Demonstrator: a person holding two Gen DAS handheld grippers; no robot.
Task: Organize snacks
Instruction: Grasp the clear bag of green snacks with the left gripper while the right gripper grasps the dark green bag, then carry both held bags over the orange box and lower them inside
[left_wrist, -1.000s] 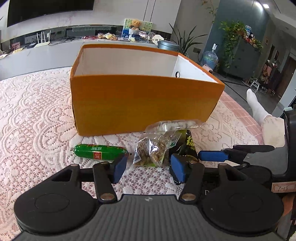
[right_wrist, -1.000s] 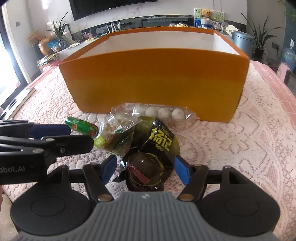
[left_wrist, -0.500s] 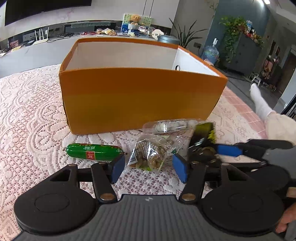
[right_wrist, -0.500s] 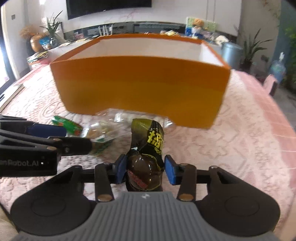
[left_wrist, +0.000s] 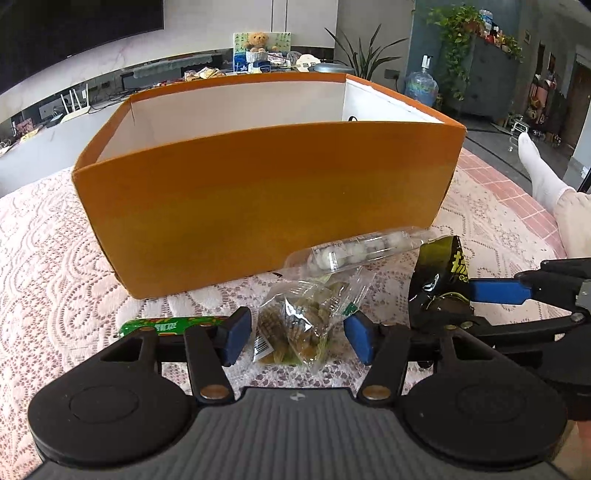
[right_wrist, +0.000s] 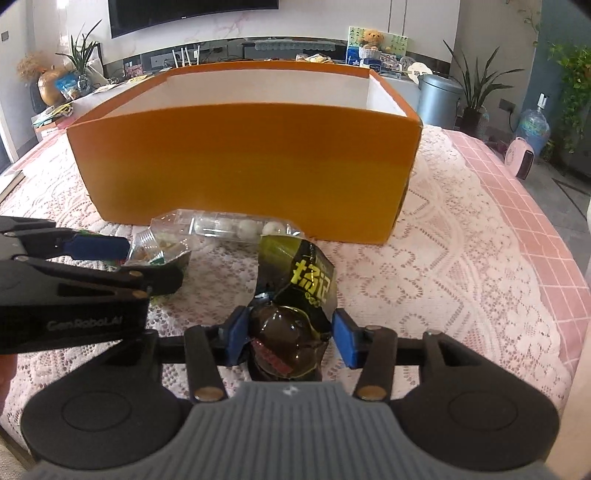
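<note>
Dark snack pkt (right_wrist: 295, 314) upright, clear nut bag (left_wrist: 299, 325), green sausage (left_wrist: 166, 325), by orange box (left_wrist: 266, 199)

Right hand-held gripper (right_wrist: 288, 338) closed — dark packet (right_wrist: 295, 295) lifted.

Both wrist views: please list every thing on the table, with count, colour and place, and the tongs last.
box: one, orange outside, white inside, open top, behind the snacks.
sausage: one, green wrapper, left of the snack pile, partly behind the left finger.
clear nut packet: one, transparent, between the left tongs' pads, untouched.
tube of white balls: one, clear, against the box front.
dark packet: one, black with yellow print, in the right tongs.
tablecloth: one, pink lace.
left tongs: open.
right tongs: shut on the dark packet, jaws just eased slightly.
</note>
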